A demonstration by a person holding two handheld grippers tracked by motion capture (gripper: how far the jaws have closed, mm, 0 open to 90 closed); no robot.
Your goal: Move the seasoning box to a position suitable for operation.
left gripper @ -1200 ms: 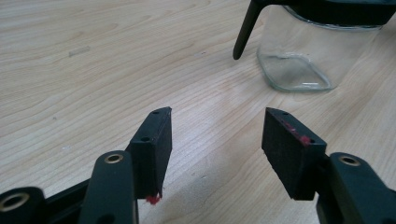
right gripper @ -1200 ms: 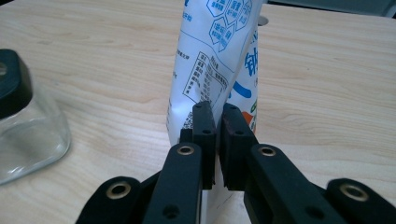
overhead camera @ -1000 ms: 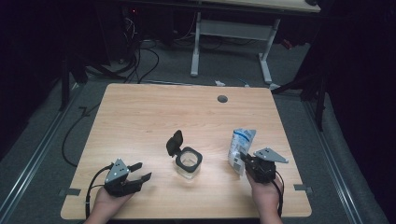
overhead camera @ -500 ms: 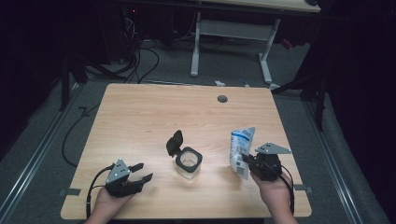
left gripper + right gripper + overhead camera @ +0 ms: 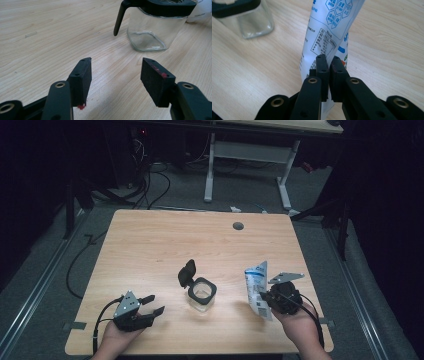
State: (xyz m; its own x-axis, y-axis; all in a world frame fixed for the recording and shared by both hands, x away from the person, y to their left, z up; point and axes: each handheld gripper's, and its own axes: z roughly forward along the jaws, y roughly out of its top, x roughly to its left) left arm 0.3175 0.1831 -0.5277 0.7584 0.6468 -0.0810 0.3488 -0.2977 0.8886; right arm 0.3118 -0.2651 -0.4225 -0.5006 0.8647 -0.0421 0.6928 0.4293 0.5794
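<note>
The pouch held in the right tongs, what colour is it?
White pouch with blue print, clearest in the right gripper view.

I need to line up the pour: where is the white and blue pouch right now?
In the high view the pouch stands near the table's front right, pinched by the right gripper, just right of the open glass jar.

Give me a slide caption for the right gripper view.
Right gripper pinches a white-and-blue pouch above the wooden table, glass jar nearby.
</note>
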